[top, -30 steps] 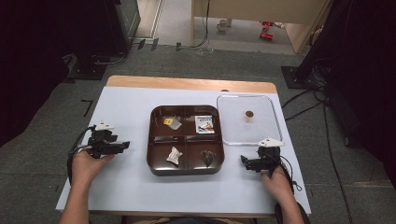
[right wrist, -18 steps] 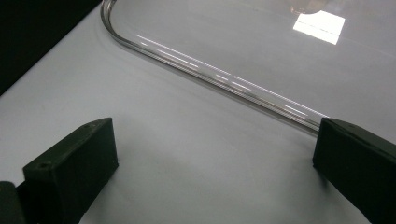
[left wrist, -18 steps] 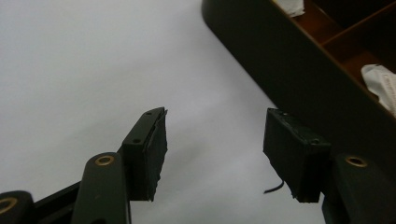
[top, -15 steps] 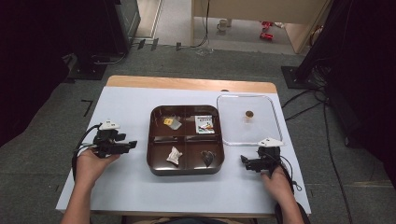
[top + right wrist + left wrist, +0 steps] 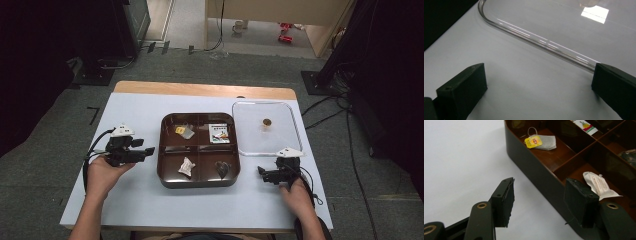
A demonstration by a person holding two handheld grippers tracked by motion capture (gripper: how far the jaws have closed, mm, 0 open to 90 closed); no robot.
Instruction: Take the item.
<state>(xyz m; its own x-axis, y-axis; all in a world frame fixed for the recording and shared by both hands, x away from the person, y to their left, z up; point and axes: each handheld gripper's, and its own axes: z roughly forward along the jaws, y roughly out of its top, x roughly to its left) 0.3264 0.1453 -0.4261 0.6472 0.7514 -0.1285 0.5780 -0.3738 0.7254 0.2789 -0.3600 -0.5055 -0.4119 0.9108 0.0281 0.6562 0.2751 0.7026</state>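
Counter [image 5: 125,200] carries a brown tray [image 5: 199,182] at centre and a clear lid [image 5: 295,131] just to its right. Left tongs [image 5: 148,151] hover left of the tray, jaws apart, aimed at its near-left compartment, where a white packet [image 5: 187,166] lies; a tea bag [image 5: 541,141] sits in the far-left one. Right tongs [image 5: 261,172] rest near the lid's near edge, jaws wide apart. Likely risks: the left tongs may catch the tray wall and shove the tray into the lid, and the thin packet may slip or crumple if pinched by one corner.
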